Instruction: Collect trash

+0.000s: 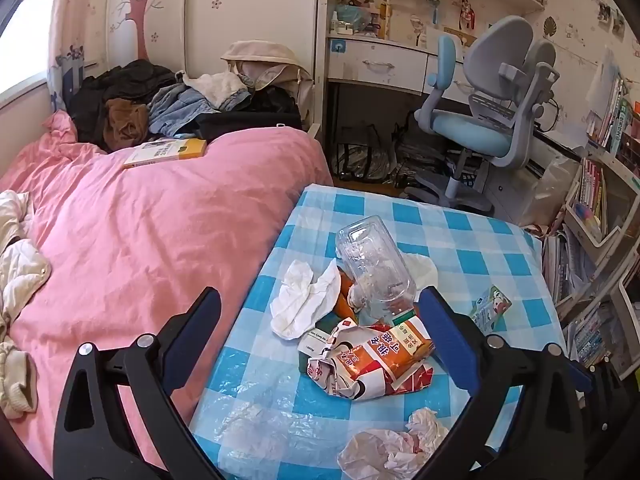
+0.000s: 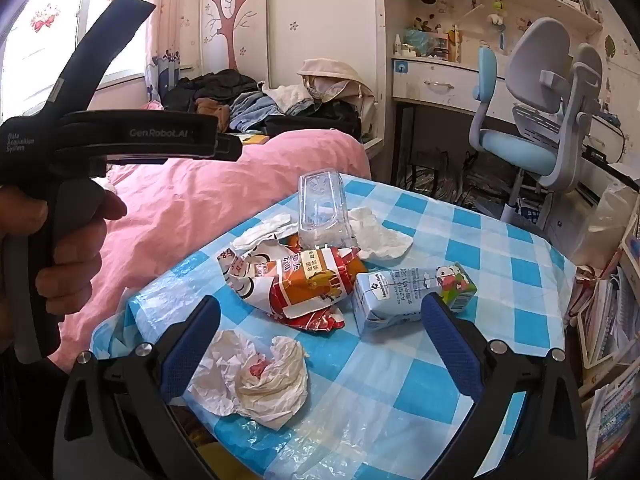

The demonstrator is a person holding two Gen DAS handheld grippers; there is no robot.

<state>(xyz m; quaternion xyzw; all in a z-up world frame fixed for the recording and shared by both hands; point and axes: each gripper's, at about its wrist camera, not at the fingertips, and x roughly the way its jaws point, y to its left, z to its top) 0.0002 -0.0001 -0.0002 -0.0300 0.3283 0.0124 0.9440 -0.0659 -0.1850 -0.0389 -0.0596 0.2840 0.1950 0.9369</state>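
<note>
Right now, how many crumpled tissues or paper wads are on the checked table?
3: one stained wad nearest the camera, one white tissue left of the clear plastic container, one right of it. More may hide under the wrappers.

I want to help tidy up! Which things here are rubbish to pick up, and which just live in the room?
Rubbish: clear plastic bottle, orange snack wrapper, blue milk carton, crumpled tissues.

Just there: book, pile of clothes, chair, pink quilt.
</note>
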